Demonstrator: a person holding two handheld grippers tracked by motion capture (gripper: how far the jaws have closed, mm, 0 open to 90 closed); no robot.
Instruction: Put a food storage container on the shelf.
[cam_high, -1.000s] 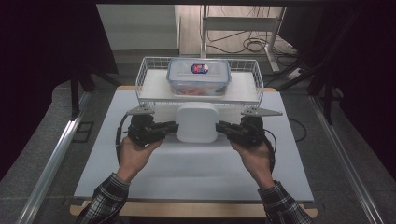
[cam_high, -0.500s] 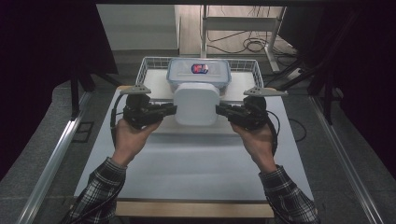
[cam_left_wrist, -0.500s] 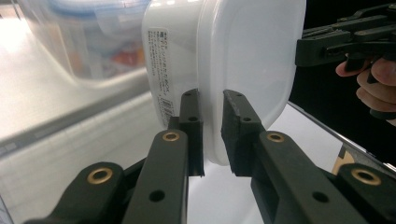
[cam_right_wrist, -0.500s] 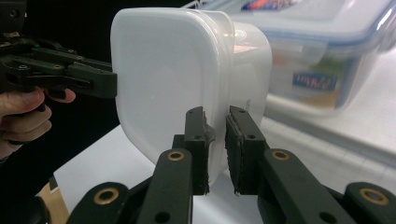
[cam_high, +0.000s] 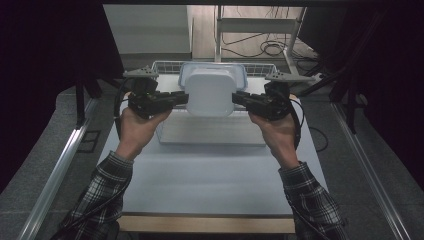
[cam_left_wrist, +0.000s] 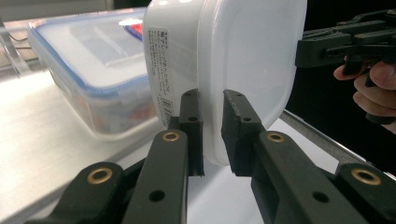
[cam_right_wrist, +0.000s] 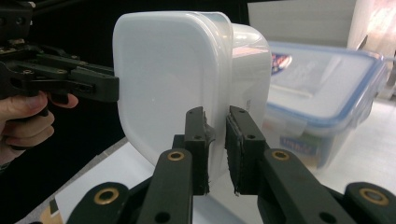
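Translucent white plastic – a smooth, round-cornered container (cam_high: 209, 92) – hangs above the blue-rimmed clear box (cam_left_wrist: 88, 74), its rim pinched by left gripper (cam_high: 181, 98) and right gripper (cam_high: 238, 100).

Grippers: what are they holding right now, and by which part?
Both hold the white container by its rim: left gripper on one side edge, right gripper on the opposite edge.

The person wears a dark plaid shirt with light checks, its cuffs buttoned at the wrists. Each hand-held gripper, left (cam_high: 184, 98) and right (cam_high: 236, 100), is matt black with a grey three-cornered plate on top and a black cable looping behind. The jaws carry brass-coloured rivets, small holes, and what look like worn rubber pads.
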